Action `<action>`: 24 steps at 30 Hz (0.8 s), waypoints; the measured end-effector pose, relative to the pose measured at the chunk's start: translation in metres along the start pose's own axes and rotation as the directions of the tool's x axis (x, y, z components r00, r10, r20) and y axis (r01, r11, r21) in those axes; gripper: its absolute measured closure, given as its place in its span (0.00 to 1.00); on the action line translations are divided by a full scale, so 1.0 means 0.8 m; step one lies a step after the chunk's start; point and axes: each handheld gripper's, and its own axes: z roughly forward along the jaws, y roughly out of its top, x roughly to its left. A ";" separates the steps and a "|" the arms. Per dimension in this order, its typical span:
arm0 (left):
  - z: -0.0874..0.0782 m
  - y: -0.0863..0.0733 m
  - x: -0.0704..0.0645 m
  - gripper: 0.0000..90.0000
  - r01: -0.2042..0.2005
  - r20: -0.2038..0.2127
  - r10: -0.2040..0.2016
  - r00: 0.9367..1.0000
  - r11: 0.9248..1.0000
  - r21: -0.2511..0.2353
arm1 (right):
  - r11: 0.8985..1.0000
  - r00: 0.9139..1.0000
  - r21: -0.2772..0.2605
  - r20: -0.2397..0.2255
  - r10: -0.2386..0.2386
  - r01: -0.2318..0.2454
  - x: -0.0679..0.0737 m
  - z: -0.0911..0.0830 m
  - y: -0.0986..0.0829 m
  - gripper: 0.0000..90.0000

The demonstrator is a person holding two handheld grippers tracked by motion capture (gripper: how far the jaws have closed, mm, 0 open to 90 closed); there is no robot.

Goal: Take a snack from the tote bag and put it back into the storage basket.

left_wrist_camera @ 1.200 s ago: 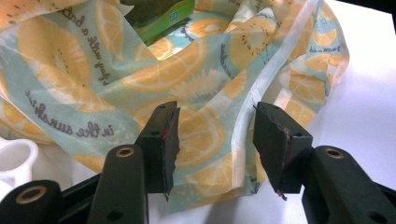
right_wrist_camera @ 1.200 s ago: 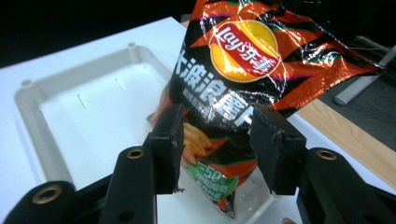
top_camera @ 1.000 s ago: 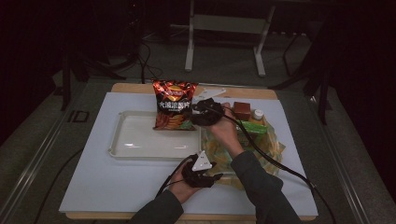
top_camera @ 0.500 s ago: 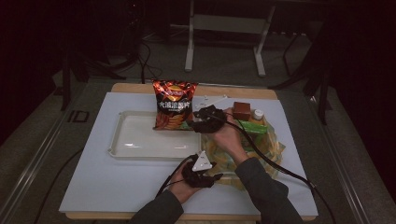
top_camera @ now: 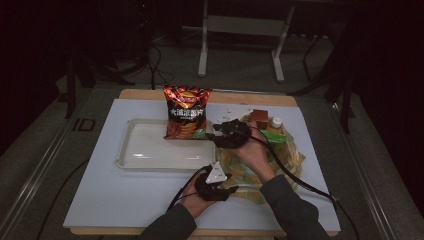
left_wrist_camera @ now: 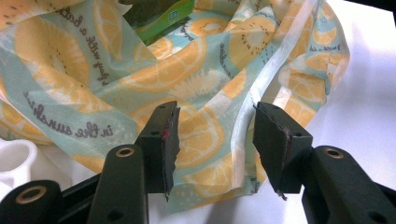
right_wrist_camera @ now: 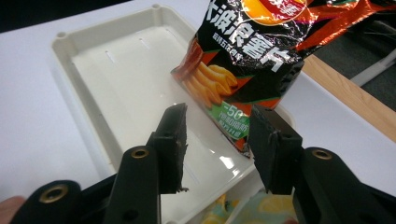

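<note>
1. Right tool [right_wrist_camera: 217,140]: jaws are spread, nothing is pinched; it is held just short of the crisp bag's lower corner.
2. Crisp bag [right_wrist_camera: 254,51]: red and black, leaned over the far right end of the white tray [top_camera: 145,150], its lower edge inside the tray.
3. Left tool [left_wrist_camera: 215,140]: jaws are spread, set either side of a fold of the citrus-print cloth [left_wrist_camera: 196,79], no grip made.
4. Cloth: spread on the white worktop [top_camera: 100,200], right of the tray; a green packet [left_wrist_camera: 163,18] is seen lying on it.
</note>
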 end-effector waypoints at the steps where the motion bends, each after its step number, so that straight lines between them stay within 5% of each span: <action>1: 0.000 0.000 0.000 0.56 0.000 0.000 0.000 1.000 1.000 0.000 | 1.000 1.000 -0.003 0.003 0.000 0.000 0.001 -0.006 -0.004 0.64; 13: 0.000 0.000 0.000 0.56 0.001 0.000 -0.001 1.000 1.000 -0.001 | 1.000 1.000 0.013 0.016 -0.026 0.026 0.007 -0.034 -0.033 0.64; 24: 0.000 0.000 0.000 0.56 0.000 0.000 0.000 1.000 1.000 0.001 | 1.000 1.000 0.013 0.021 -0.002 0.002 0.001 -0.062 -0.064 0.65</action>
